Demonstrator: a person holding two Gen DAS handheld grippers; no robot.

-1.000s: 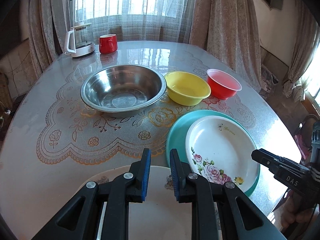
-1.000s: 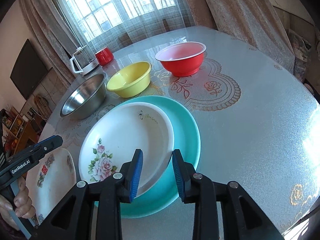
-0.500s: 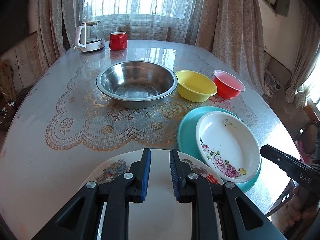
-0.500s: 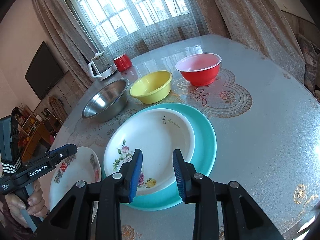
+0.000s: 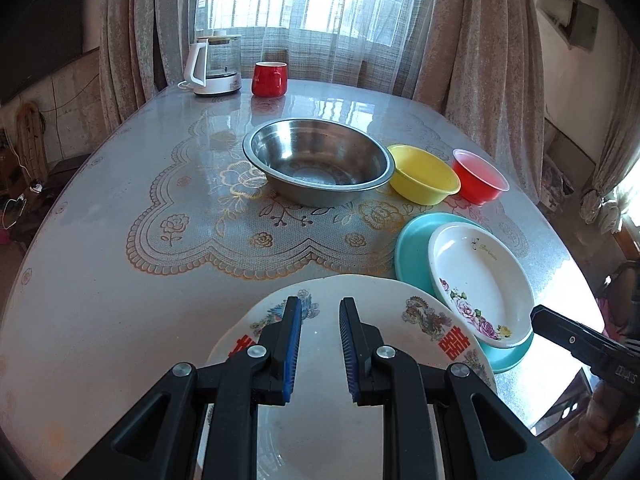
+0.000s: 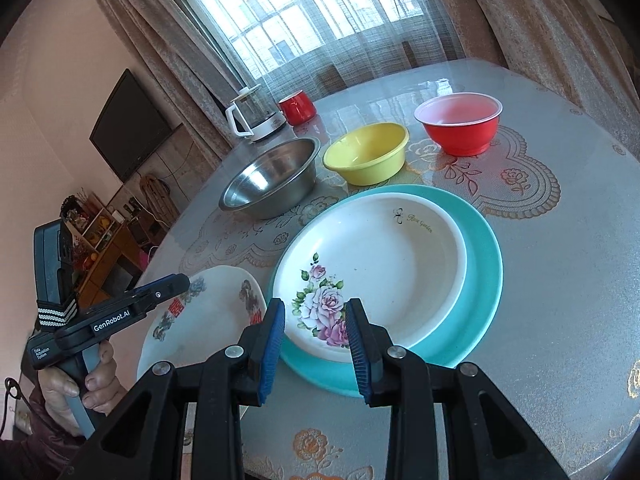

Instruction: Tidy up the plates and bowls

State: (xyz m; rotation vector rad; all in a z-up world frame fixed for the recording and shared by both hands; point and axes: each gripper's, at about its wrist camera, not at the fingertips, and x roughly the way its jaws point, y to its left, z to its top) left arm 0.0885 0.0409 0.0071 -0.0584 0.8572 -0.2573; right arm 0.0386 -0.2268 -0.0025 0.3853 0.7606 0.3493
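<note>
A white rose-patterned plate (image 5: pixel 480 280) (image 6: pixel 372 268) lies on a teal plate (image 5: pixel 412 248) (image 6: pixel 480 276). A white plate with red characters (image 5: pixel 360 312) (image 6: pixel 200 316) lies at the table's near edge, overlapping their left side. A steel bowl (image 5: pixel 316 164) (image 6: pixel 272 176), a yellow bowl (image 5: pixel 424 174) (image 6: pixel 366 154) and a red bowl (image 5: pixel 478 176) (image 6: pixel 460 122) stand in a row behind. My left gripper (image 5: pixel 319 316) is open above the red-character plate. My right gripper (image 6: pixel 315 316) is open over the near rim of the rose plate.
A white kettle (image 5: pixel 212 66) (image 6: pixel 256 114) and a red cup (image 5: pixel 269 79) (image 6: pixel 296 107) stand at the table's far edge. A lace-patterned cover (image 5: pixel 224 216) lies under glass. The table edge is close on the right side.
Both grippers have pulled back and risen, so more of the table shows. The left gripper swung left; the red-character plate now shows fully under it. Both grippers stayed open.
</note>
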